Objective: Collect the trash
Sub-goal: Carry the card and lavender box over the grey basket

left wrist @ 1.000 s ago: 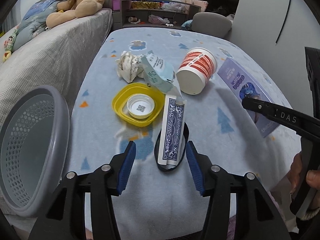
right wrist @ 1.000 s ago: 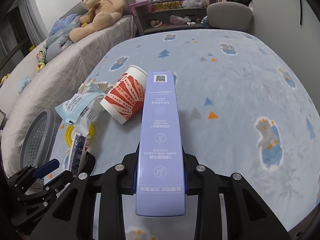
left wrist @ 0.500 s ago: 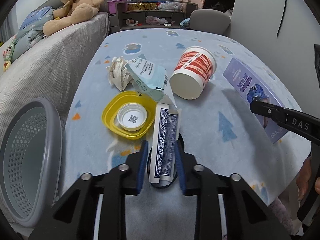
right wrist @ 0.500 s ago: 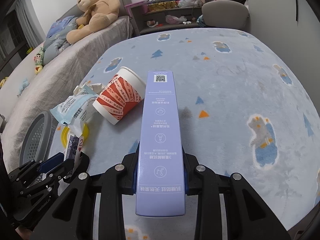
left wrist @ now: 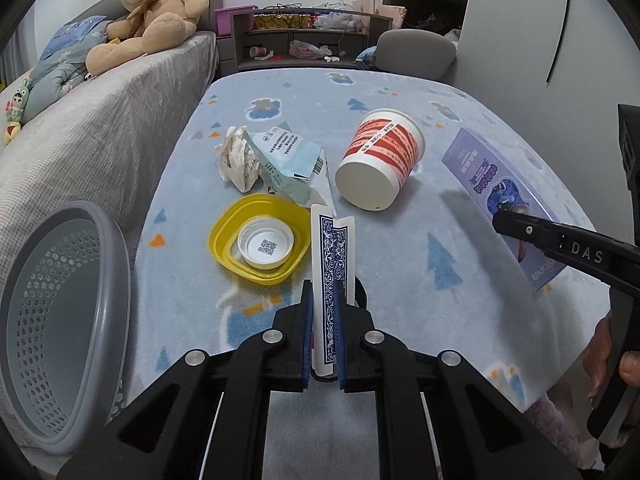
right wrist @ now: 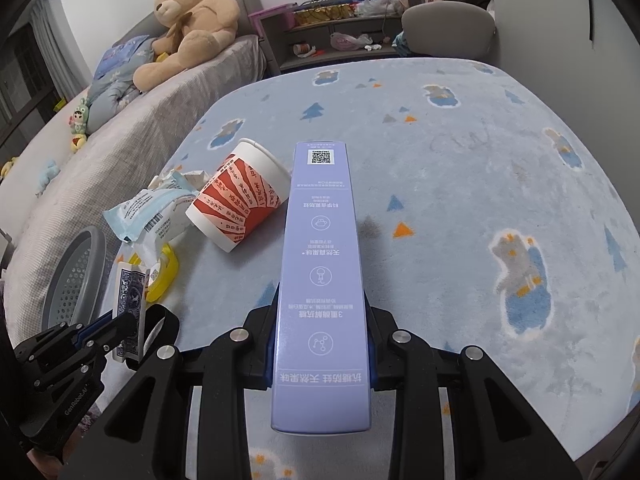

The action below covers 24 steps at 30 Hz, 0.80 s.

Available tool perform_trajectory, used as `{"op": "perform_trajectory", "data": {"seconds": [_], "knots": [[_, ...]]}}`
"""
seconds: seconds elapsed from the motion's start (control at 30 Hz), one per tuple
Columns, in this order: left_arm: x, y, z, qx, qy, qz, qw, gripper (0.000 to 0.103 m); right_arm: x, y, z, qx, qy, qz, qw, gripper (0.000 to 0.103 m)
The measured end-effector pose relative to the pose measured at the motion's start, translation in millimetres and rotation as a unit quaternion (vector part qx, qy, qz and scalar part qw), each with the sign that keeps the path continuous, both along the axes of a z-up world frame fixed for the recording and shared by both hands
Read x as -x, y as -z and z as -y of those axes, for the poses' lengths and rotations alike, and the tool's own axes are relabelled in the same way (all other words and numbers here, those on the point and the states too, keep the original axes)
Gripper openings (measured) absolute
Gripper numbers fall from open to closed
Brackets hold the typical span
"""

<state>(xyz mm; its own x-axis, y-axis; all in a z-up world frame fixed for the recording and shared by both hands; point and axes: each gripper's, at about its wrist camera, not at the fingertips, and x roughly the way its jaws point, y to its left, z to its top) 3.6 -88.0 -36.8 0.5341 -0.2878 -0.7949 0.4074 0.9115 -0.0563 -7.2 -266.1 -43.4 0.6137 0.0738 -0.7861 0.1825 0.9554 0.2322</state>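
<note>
My left gripper [left wrist: 323, 312] is shut on a blue-patterned playing-card box [left wrist: 331, 264], squeezed thin and lifted off the blue blanket; it also shows in the right wrist view [right wrist: 129, 300]. My right gripper [right wrist: 322, 328] is shut on a long purple carton [right wrist: 322, 272], held above the blanket; the carton shows at the right of the left wrist view [left wrist: 504, 196]. On the blanket lie a red-and-white paper cup [left wrist: 380, 164] on its side, a yellow lid [left wrist: 260, 240] with a white cap [left wrist: 265, 245] in it, a light-blue wrapper [left wrist: 288, 160] and crumpled paper [left wrist: 236, 156].
A grey perforated basket [left wrist: 60, 320] stands at the left edge of the bed, also in the right wrist view [right wrist: 76, 280]. A grey sofa with a teddy bear [left wrist: 148, 12] runs along the left. A shelf [left wrist: 304, 36] and chair [left wrist: 412, 52] stand behind.
My left gripper has closed on the card box, squeezing it narrow, and raised it slightly. The right gripper still holds the purple carton, lifted a little higher.
</note>
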Motion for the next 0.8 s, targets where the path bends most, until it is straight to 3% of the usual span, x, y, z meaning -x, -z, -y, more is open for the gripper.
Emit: {"op": "perform_trajectory", "data": {"seconds": [0.47, 0.8], "knots": [[17.3, -26.3, -14.0, 0.022, 0.004, 0.034, 0.9992, 0.009, 7.0, -11.1, -11.2, 0.009, -0.008, 0.01, 1.0, 0.031], [24.9, -36.8, -37.6, 0.031, -0.02, 0.05, 0.9981, 0.009, 6.7, -27.7, -28.6, 0.009, -0.026, 0.026, 0.999, 0.031]]}}
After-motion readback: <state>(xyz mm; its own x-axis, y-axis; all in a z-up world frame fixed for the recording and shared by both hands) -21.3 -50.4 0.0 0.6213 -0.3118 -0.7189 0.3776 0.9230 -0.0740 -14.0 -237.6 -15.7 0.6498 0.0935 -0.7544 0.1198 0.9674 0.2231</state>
